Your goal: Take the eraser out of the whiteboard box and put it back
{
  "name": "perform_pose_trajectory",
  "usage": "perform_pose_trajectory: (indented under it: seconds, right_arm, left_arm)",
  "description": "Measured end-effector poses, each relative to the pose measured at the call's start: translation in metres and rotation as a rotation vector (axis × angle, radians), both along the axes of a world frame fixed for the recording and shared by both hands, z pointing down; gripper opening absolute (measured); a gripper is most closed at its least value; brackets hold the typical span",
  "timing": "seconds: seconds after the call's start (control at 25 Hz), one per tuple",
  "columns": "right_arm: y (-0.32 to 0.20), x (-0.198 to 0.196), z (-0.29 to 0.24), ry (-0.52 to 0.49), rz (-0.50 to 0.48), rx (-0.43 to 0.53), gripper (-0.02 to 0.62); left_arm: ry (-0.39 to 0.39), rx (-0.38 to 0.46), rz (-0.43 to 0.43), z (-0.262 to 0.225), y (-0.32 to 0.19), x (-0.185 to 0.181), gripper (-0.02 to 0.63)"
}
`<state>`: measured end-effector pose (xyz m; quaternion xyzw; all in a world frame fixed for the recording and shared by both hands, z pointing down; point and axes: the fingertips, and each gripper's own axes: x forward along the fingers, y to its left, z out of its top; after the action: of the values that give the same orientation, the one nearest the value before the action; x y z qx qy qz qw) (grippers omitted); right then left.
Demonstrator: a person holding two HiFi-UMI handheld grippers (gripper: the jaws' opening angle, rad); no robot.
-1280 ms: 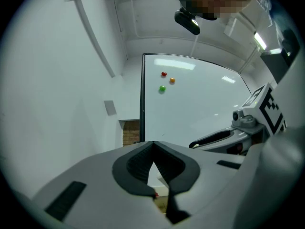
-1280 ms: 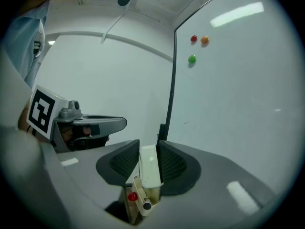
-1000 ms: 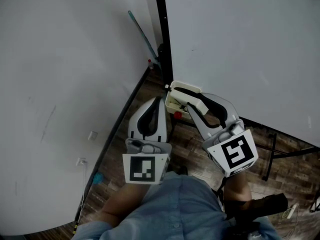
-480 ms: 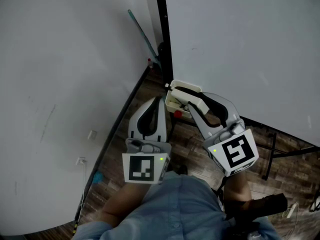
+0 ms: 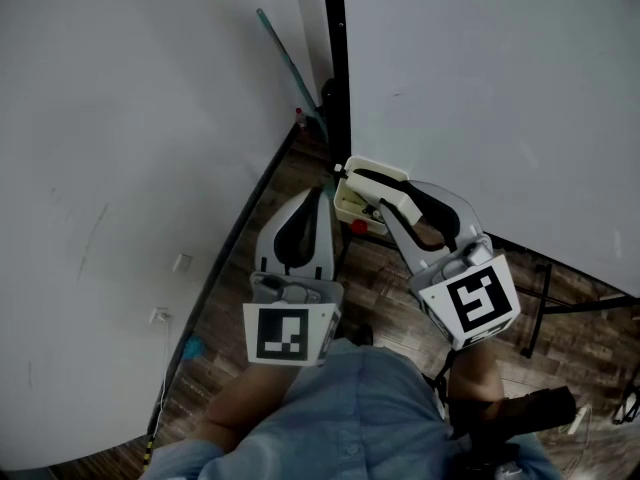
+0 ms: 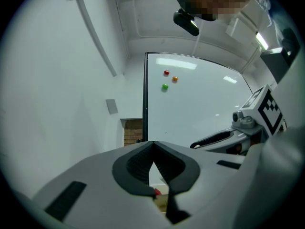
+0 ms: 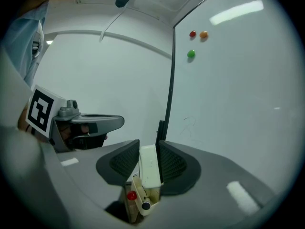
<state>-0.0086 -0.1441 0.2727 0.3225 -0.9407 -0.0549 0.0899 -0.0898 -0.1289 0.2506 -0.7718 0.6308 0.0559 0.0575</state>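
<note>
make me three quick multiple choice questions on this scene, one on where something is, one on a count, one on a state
1. Where is the eraser?
A. on the floor
B. between the right gripper's jaws, at the box
C. on a shelf

2. How many magnets sit on the whiteboard?
A. one
B. three
C. five

3. How do the left gripper's jaws stand?
A. together, with nothing between them
B. wide apart
C. clamped on a marker

Answers:
1 B: the right gripper view shows both pads against the white eraser, right at the box.
2 B: one red, one orange and one green magnet show on the board.
3 A: the left gripper view shows its tips meeting, with nothing held.
</note>
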Motion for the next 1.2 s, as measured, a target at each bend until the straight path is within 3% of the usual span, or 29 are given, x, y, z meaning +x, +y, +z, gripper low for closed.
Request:
perform_pose_trajectory:
  seconds: [1.2]
  right_arm:
    - [-0.034,-0.03,0.074,0.156,-0.044,-0.175,0.126]
  left_arm:
    - [0.05,-0.097,0.03,0.04,-0.056,-0.026,0.003]
